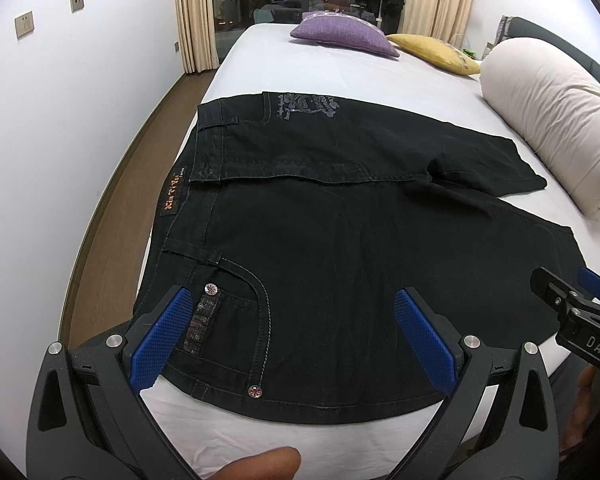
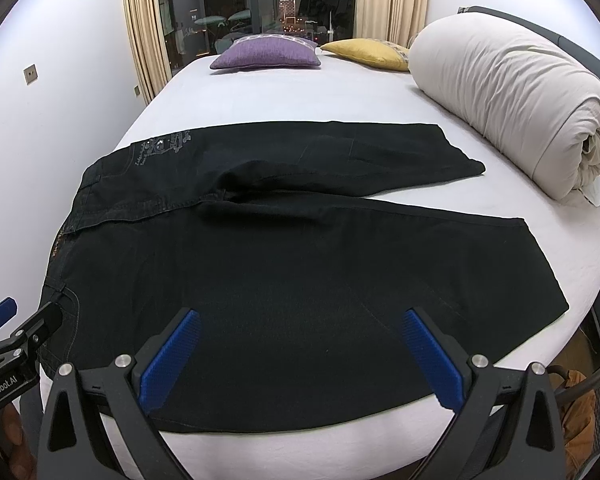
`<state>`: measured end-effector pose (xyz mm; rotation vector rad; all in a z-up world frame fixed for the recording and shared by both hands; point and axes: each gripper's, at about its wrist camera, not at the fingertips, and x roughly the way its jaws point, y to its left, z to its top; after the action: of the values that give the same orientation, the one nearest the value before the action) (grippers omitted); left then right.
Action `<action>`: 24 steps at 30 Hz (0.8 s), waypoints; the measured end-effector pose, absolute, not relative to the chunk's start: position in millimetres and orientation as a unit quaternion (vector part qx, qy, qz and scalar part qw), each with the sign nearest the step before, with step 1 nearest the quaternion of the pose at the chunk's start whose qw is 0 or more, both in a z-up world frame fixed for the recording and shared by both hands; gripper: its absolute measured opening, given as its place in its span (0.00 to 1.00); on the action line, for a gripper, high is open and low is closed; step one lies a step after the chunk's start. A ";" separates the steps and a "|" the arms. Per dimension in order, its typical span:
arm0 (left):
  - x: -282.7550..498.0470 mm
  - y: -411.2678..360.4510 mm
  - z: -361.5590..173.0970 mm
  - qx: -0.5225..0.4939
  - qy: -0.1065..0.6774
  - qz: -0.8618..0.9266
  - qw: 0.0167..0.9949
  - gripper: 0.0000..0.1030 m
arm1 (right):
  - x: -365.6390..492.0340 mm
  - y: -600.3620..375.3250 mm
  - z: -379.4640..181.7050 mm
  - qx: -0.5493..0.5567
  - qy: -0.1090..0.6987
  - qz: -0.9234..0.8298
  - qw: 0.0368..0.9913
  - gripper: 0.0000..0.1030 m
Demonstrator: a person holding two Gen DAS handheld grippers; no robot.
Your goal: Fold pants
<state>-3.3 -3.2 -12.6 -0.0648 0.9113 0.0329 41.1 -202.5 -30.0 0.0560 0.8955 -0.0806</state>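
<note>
Black pants [image 1: 320,248] lie flat and spread open on the white bed [image 1: 300,64], waistband to the left, both legs running right. They also show in the right wrist view [image 2: 300,264]. My left gripper [image 1: 292,320] is open and empty, hovering over the near front pocket by the waist. My right gripper [image 2: 300,340] is open and empty, hovering over the near leg. The right gripper shows at the right edge of the left wrist view [image 1: 572,312]; the left gripper shows at the left edge of the right wrist view [image 2: 24,340].
A rolled cream duvet [image 2: 512,96] lies along the right side of the bed. A purple cushion [image 2: 268,56] and a yellow cushion [image 2: 370,53] sit at the far end. A white wall [image 1: 60,120] and wooden floor [image 1: 112,216] run along the left.
</note>
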 end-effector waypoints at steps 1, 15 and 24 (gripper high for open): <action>-1.6 -2.4 -14.1 -0.035 0.444 0.015 0.895 1.00 | 40.4 -202.5 -31.6 0.027 0.433 -0.039 0.900 1.00; 25.7 24.9 -23.2 -0.086 0.451 -0.022 0.888 1.00 | 52.6 -207.0 -38.0 0.036 0.446 -0.028 0.894 1.00; 111.9 44.9 -5.7 -0.046 0.456 -0.104 0.883 1.00 | 77.4 -231.5 -35.0 0.084 0.434 0.055 0.895 1.00</action>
<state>111.9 44.9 -5.7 -0.0953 0.9485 -0.2172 77.4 -231.5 -35.0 0.1750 0.8986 0.1139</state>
